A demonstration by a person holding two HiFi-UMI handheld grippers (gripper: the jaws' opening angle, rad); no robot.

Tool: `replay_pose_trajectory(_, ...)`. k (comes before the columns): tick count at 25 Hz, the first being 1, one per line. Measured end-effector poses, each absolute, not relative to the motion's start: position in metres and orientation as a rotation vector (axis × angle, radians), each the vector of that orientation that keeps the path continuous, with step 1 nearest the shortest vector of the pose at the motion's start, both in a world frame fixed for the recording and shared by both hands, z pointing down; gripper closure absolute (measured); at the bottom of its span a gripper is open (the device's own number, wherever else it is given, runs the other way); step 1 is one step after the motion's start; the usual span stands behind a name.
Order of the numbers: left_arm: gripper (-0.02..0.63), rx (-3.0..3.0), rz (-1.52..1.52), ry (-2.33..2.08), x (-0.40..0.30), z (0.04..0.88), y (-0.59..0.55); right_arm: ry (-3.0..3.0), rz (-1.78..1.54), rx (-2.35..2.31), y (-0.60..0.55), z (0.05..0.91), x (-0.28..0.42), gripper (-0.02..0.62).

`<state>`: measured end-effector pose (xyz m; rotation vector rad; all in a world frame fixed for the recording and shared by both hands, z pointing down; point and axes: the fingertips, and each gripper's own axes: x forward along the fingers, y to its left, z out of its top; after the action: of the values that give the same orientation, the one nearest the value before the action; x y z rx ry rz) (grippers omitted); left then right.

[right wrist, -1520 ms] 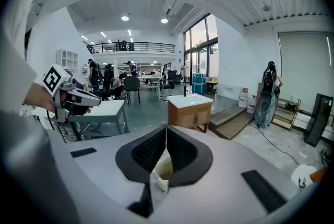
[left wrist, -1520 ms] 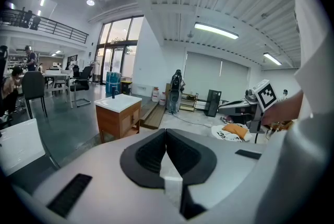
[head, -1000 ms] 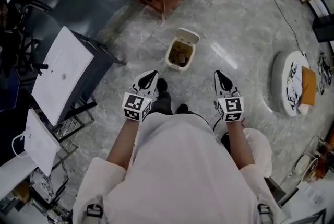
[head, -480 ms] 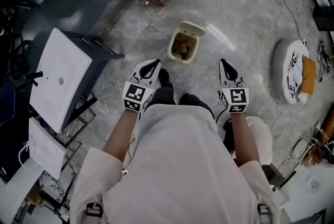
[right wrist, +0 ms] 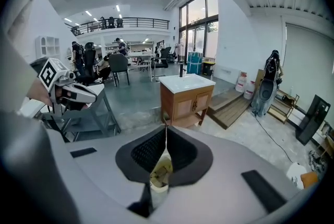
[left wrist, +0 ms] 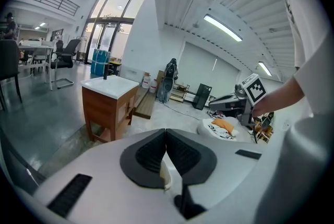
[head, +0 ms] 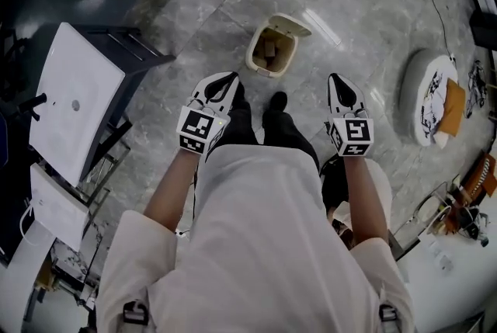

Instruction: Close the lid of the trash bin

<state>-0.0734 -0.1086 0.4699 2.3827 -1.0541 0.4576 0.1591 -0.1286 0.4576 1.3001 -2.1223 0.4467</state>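
The trash bin [head: 269, 72] stood on the floor ahead of you, between both tools and a little nearer your left gripper [head: 224, 81]. Its lid [head: 299, 25] was raised at the far edge. Your left and right gripper [head: 340, 81] had jaws pressed together, empty.
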Motion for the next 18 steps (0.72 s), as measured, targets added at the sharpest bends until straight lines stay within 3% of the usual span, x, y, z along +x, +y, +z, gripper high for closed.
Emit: replay_pose_trajectory(18,0.588,2.139,0.437,-1.248,-0.04,0.521,-0.127,-2.171,0.618,0.973,-0.212,0.562,0.174,0.565)
